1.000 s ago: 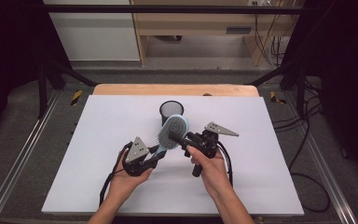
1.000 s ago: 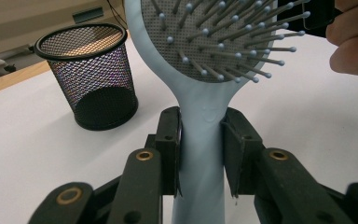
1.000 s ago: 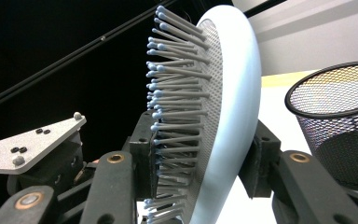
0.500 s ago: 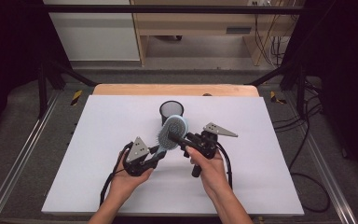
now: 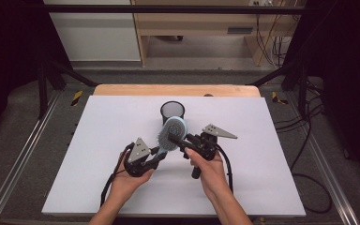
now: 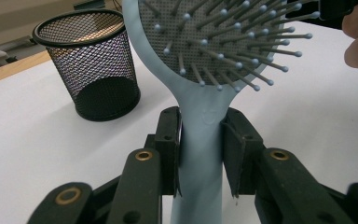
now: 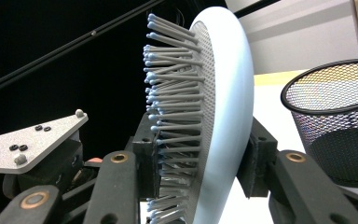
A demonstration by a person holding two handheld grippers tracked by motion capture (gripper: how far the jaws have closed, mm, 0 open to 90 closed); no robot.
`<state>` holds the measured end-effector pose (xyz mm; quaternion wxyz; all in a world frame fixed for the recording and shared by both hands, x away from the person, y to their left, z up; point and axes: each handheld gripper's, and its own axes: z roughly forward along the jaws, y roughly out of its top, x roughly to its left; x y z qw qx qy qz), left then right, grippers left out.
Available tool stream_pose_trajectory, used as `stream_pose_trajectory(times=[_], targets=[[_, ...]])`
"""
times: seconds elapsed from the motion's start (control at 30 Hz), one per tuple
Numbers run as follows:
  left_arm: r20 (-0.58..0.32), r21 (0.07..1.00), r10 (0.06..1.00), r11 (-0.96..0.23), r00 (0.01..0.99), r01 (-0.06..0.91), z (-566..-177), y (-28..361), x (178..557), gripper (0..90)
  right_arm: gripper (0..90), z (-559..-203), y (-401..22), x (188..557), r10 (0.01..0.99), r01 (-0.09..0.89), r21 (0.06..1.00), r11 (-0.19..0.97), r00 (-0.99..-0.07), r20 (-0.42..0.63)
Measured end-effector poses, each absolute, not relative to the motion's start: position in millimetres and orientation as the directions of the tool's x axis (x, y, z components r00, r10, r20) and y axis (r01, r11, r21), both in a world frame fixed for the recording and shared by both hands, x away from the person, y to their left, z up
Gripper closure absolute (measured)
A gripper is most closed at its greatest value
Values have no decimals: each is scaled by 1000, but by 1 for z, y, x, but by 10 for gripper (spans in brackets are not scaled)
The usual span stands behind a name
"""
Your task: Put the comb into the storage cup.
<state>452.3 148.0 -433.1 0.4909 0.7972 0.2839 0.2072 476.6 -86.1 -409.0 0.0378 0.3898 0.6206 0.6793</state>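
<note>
A light blue hairbrush (image 5: 172,129) with grey bristles hangs above the white table, held between both grippers. My left gripper (image 5: 157,154) is shut on its handle; in the left gripper view the jaws of that gripper (image 6: 200,128) press both sides of the hairbrush (image 6: 200,51) neck. My right gripper (image 5: 175,138) is shut on the brush head. In the right gripper view one jaw of that gripper (image 7: 203,142) presses the bristles and the other the smooth back of the hairbrush (image 7: 226,93). The brush head tilts up toward the far side.
A black mesh cup (image 5: 172,111) stands upright just beyond the brush, also seen as the mesh cup (image 6: 91,65) and the mesh cup (image 7: 342,121). The white table top (image 5: 98,140) spreads to both sides. A wooden edge (image 5: 122,90) runs along its far side.
</note>
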Motion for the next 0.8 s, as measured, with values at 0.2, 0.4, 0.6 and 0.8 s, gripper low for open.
stream_pose_trajectory(times=[0.2,0.4,0.6,0.8], targets=[[57,894,665,-366,744,258,-433,149,452,680,576,-410,-83,474,553,426,874,-234,-681,480],[64,905,672,-350,738,240,-431,151,451,626,571,-413,-87,475,571,417,871,-261,-661,487],[64,918,677,-328,733,222,-427,154,450,582,566,-416,-99,479,586,420,850,-316,-619,524],[70,929,703,-304,707,210,-423,163,449,489,562,-415,-111,482,594,414,838,-356,-592,545]])
